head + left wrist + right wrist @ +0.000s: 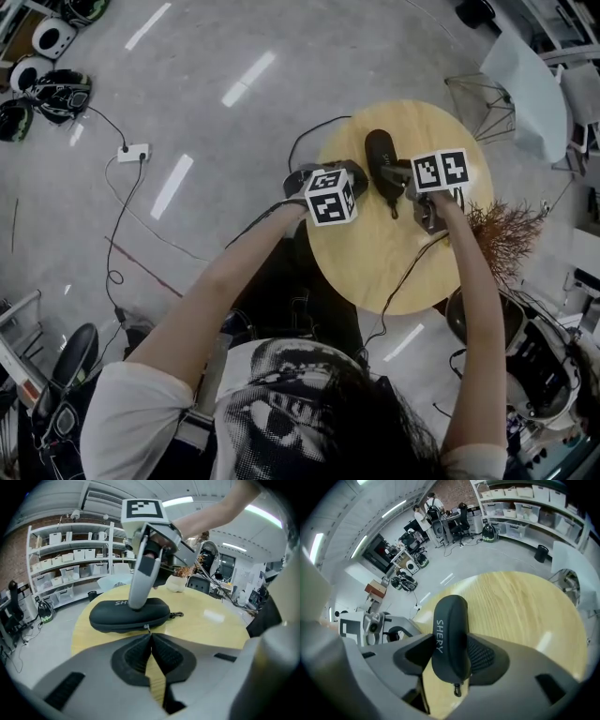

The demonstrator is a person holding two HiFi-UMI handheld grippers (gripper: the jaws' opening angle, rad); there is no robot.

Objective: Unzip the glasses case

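A black glasses case (380,155) lies on the round wooden table (375,272). In the right gripper view the case (450,630), lettered in white, sits between the pads of my right gripper (451,657), which press on both its sides; a small clip (458,689) hangs from its near end. My right gripper (401,180) comes down on the case from the right. My left gripper (150,638) is shut, and its tips pinch the metal zipper pull (148,629) on the case's (129,613) near long side. The zip seam looks closed along the length that shows.
A pot with dried twigs (502,234) stands at the table's right edge. A cable (412,272) runs over the table's near side. A power strip (133,151) and cords lie on the floor to the left, with helmets (58,92) beyond. Shelves with boxes (75,555) line the far wall.
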